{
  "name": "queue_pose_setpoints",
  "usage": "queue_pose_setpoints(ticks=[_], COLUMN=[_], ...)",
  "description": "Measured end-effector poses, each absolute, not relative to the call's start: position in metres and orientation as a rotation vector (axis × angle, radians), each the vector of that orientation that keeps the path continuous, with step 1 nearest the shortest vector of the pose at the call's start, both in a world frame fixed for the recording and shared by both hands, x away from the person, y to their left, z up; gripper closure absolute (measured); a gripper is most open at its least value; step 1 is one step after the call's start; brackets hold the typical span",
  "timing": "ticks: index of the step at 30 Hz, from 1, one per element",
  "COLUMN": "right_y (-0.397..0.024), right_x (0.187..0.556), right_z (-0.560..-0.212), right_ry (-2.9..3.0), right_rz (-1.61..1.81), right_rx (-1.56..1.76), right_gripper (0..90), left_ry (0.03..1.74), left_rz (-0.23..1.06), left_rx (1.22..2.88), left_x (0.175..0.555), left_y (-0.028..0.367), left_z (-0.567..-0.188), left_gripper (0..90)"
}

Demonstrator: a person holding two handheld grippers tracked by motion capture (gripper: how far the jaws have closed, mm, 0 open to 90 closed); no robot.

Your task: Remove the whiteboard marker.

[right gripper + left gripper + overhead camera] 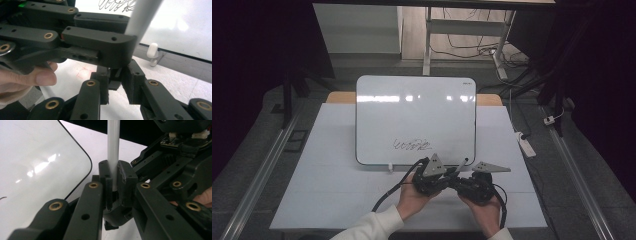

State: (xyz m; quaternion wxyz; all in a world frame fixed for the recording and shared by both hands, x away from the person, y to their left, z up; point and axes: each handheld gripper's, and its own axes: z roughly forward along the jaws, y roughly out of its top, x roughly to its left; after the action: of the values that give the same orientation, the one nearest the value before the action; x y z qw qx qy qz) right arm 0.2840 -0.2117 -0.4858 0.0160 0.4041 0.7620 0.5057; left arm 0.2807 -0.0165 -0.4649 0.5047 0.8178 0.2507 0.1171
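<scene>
A white-barrelled marker (pixel 461 165) stands tilted in front of the whiteboard (pixel 412 110), just off its lower right corner. My left gripper (pixel 448 174) comes in from the left and is shut on the white barrel (pixel 113 152). The right gripper (pixel 456 179) faces it from the right, tips nearly touching. In the right gripper view my right gripper (pixel 116 78) is closed on the marker's dark lower end (pixel 114 83), below the left gripper's jaws. A black scribble (pixel 412 145) marks the board's lower middle.
The board leans on a small white foot (pixel 390 168) on the white-covered table (pixel 327 175). A power strip (pixel 527 145) lies off the table's right edge. Desk legs and loose cables (pixel 472 50) stand behind. Black cables trail from both grippers toward the front edge.
</scene>
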Motion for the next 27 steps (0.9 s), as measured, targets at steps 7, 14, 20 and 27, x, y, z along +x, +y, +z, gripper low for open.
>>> queue_pose_setpoints(ticks=[7,14,20,27], right_y=[-0.213,-0.219,-0.224,-0.217], right_x=[0.284,0.285,0.289,0.298], right_z=[-0.488,-0.486,-0.484,-0.483], right_ry=[2.364,2.327,2.294,2.254], right_rz=[1.564,1.612,1.684,1.705], right_rx=[1.250,1.204,1.138,1.068], right_gripper=[77.1,77.2,77.2,77.2], left_ry=[0.613,0.667,0.833,1.112], left_rz=[0.232,0.223,0.240,0.226], left_rx=[1.937,1.889,1.905,1.879], left_x=[0.281,0.265,0.244,0.233], left_y=[-0.012,0.050,0.139,0.222], left_z=[-0.460,-0.441,-0.455,-0.499], left_gripper=[60.6,40.6,35.1,30.4])
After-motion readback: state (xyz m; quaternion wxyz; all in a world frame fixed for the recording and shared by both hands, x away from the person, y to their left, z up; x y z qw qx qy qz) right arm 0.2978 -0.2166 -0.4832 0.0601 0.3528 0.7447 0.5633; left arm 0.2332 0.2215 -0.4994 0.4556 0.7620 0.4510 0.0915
